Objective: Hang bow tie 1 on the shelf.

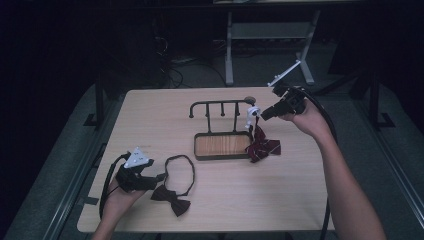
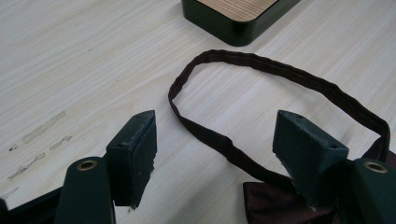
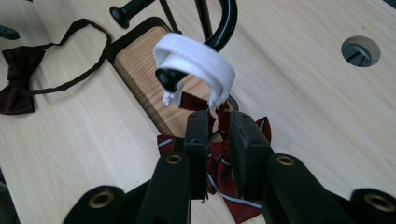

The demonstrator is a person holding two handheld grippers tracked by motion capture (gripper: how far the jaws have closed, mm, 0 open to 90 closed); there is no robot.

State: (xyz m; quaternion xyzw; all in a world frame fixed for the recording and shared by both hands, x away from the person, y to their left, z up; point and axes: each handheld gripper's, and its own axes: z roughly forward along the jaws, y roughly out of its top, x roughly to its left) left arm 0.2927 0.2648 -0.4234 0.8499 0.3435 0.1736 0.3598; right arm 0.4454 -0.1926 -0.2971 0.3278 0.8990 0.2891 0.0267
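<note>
The right gripper (image 3: 216, 122), jaws a narrow gap apart just under the white band (image 3: 198, 63) hooked on the rack arm (image 3: 227, 23), has the striped bow tie (image 3: 224, 168) hanging straight below.

light wood table (image 1: 150, 120), round hole (image 1: 249, 98) near far edge. on it: dark rack (image 1: 220, 145) with wooden base at centre, striped red bow tie (image 1: 262, 146) draped against its right end, brown bow tie (image 1: 172, 197) with looped strap (image 1: 181, 172) front left.
</note>
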